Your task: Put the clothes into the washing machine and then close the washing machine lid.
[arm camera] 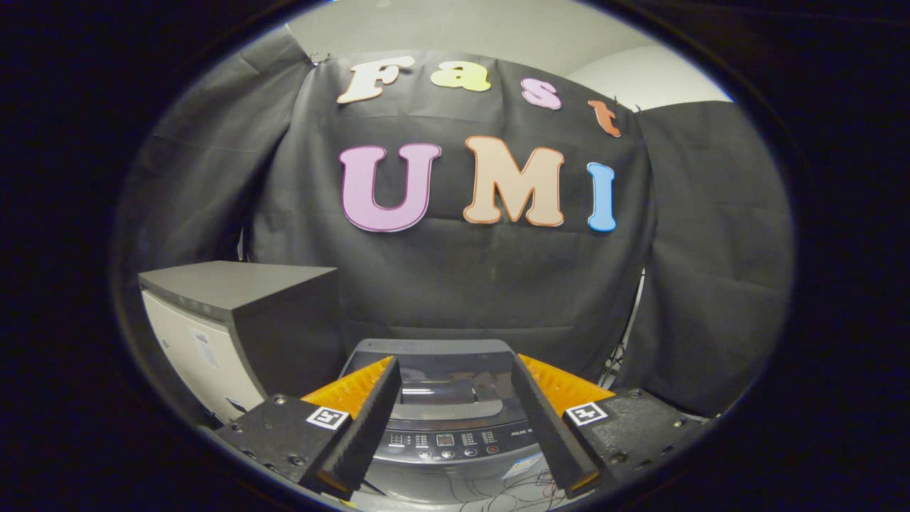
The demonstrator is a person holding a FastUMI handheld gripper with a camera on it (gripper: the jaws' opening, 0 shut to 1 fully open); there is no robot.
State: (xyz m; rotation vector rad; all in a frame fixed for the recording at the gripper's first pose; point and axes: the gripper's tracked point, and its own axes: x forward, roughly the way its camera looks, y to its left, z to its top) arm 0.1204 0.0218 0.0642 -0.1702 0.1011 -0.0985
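Fingers of your gripper point(455, 398) stand spread wide, holding and touching nothing — their inner faces are ribbed, their bases blocky with square markers. Between and just beyond them sits the washing machine point(444, 419), a dark, smooth, rounded-cornered top-loader with a glossy lid point(441, 370) lying flat and a curved button panel point(448, 442) along its near edge. Left of it stands a boxy cabinet point(234, 320) — matte dark top, pale front.
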